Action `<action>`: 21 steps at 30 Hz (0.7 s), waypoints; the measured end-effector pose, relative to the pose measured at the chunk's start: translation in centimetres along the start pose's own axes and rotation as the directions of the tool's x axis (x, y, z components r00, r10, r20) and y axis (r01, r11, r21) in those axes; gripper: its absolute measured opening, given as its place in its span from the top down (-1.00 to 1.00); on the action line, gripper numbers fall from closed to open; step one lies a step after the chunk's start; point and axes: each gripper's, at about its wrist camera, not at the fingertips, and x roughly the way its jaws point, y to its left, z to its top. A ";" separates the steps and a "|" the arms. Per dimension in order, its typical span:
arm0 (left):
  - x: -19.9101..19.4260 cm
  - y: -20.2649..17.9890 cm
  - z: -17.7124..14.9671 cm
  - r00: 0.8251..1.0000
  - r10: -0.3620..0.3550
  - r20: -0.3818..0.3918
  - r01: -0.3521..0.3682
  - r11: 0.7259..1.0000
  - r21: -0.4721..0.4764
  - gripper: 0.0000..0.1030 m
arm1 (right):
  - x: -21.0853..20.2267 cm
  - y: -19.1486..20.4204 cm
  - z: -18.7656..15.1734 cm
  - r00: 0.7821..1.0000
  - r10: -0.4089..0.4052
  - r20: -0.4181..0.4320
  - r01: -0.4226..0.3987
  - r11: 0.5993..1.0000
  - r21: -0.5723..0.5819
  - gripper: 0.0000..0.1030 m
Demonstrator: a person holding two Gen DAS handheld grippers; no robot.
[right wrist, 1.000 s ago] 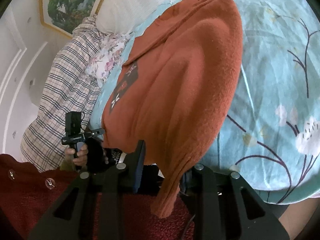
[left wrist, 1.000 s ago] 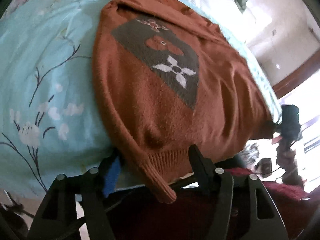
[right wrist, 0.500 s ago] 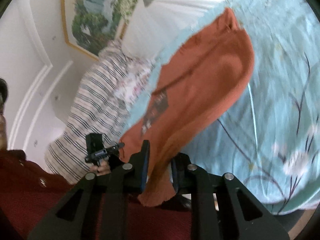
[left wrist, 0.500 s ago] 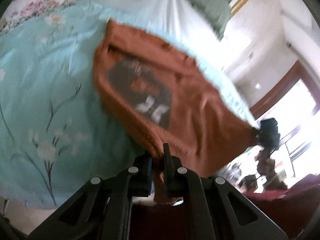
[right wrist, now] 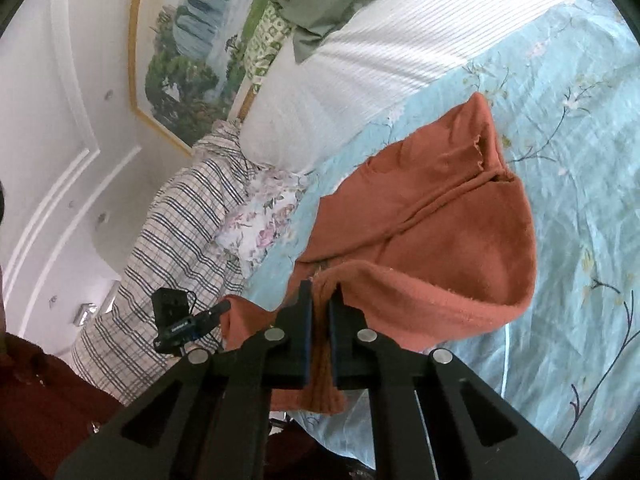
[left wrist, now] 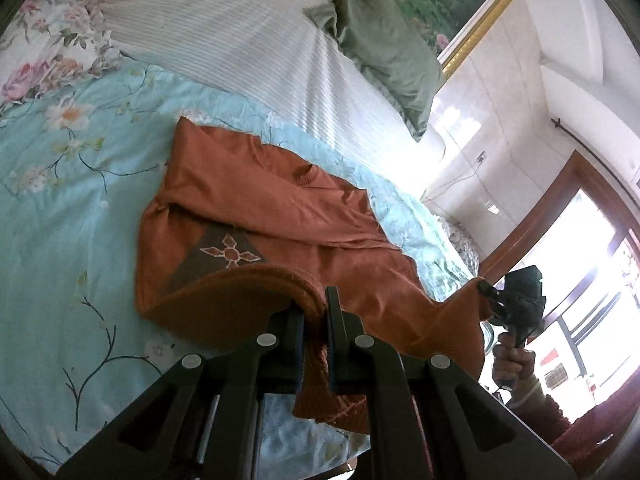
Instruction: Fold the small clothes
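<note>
We see one rust-orange sweater (left wrist: 280,216) on the pale blue floral bedspread (left wrist: 60,184), its lower hem lifted off the bed, bearing one dark patch with a flower motif and no writing we can read. Our left gripper (left wrist: 314,320) and right gripper (right wrist: 320,312) each pinch a ribbed hem corner, jaws narrow. Perhaps four pillows lie beyond.

No text, label, brand or number can be read anywhere.

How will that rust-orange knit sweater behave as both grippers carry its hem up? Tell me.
The sweater looks floppy: its lifted hem sags between the left gripper and the right gripper. Probably light. The fuzzy knit likely won't slip.
</note>
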 end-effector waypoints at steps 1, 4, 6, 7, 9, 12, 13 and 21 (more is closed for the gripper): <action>-0.1 0.3 0.0 1.000 0.002 0.004 -0.002 1.000 -0.007 0.87 | -0.1 -0.1 -0.2 1.000 -0.002 0.002 0.002 1.000 0.004 0.85; 0.0 1.1 0.6 1.000 0.006 0.028 -0.005 0.999 -0.040 0.87 | -0.8 -0.7 -0.3 0.999 -0.009 0.035 0.008 1.000 0.030 0.86; 0.3 1.5 1.5 0.999 0.018 0.048 -0.015 0.999 -0.051 0.87 | -0.9 -1.2 0.4 0.998 -0.011 0.066 0.008 0.999 0.047 0.86; 0.6 1.6 2.2 0.998 0.035 0.061 -0.032 0.998 -0.050 0.87 | -0.8 -1.5 1.0 0.996 -0.010 0.086 0.005 0.998 0.059 0.86; 1.2 1.7 3.7 0.995 0.050 0.091 -0.045 0.998 -0.053 0.87 | -0.2 -2.2 2.6 0.993 -0.027 0.116 0.018 0.996 0.082 0.86; 2.6 1.9 6.6 0.987 0.084 0.140 -0.077 0.995 -0.057 0.87 | 1.2 -3.5 5.5 0.987 -0.064 0.149 0.047 0.992 0.116 0.86; 3.2 2.0 7.4 0.984 0.097 0.149 -0.090 0.994 -0.058 0.87 | 1.6 -3.9 6.4 0.985 -0.080 0.156 0.060 0.990 0.128 0.86; 9.5 5.4 14.0 0.967 0.199 0.158 -0.188 0.978 -0.086 0.88 | 6.0 -7.7 14.1 0.962 -0.215 0.168 0.185 0.967 0.176 0.86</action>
